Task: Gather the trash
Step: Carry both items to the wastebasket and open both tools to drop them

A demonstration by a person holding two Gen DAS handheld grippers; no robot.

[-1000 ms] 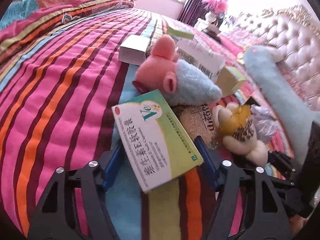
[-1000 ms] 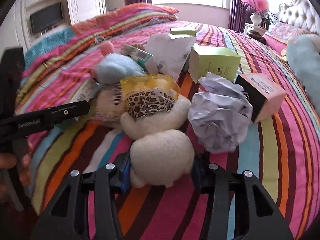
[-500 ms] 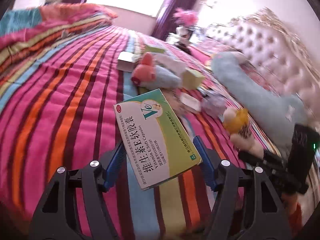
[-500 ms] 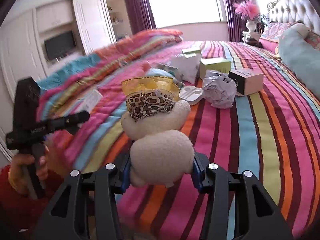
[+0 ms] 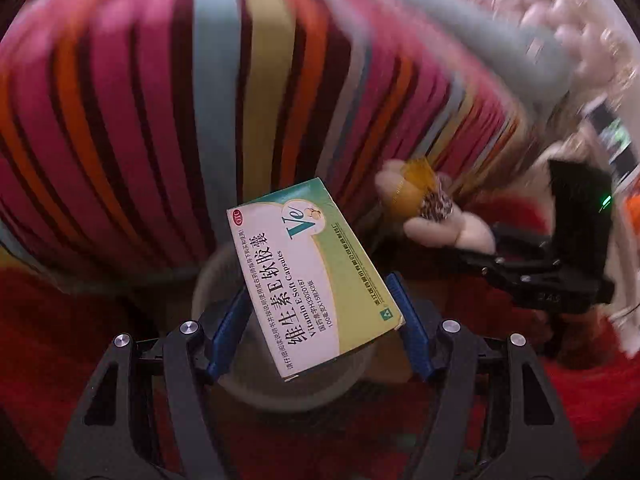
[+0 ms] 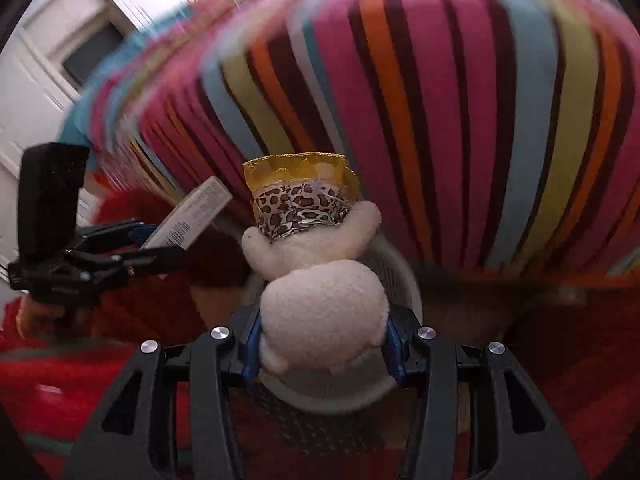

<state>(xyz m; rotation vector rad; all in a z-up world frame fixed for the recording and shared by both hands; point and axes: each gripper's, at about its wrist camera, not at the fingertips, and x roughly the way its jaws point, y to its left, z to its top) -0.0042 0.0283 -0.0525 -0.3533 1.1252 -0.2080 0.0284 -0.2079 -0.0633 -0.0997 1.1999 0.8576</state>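
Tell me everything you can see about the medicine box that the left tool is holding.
The box is a flat cardboard carton, white and green, printed with Chinese text, "Vitamin E Soft Capsules", a large "Ve" and a red OTC mark. It looks closed and undamaged. The left tool clamps it by its long edges between blue pads, printed face up, tilted, its far end raised. It hangs above a pale round bin, beside the striped bed. The right wrist view shows a barcode on its side.
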